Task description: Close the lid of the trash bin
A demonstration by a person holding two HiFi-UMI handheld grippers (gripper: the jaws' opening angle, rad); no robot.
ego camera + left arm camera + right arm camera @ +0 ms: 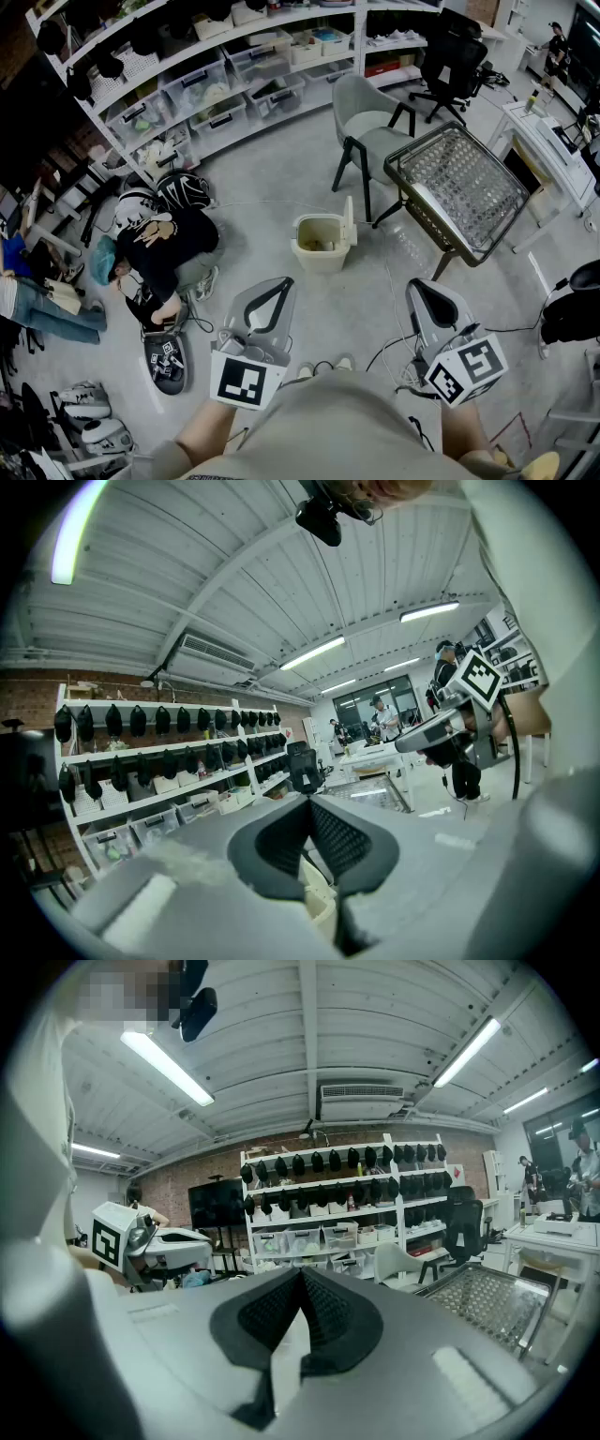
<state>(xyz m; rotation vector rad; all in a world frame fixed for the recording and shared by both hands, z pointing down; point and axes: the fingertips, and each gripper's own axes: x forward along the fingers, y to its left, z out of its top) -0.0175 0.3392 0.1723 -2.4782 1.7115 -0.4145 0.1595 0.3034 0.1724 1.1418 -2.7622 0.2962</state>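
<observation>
The left claw (279, 284) and right claw (420, 287) are both closed and empty. At their 12 o'clock, well apart, the bin (322, 246) stands on the floor (272, 183), its lid (349, 221) upright at 3 o'clock.

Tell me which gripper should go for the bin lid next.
Right, probably. The lid stands upright on the right edge of the trash bin, so its outer face is toward the right gripper, which could push it over. The left gripper faces the open side. Both are shut, empty.

Bare floor (314, 305) before trash bin (322, 246), chair (368, 133) behind
</observation>
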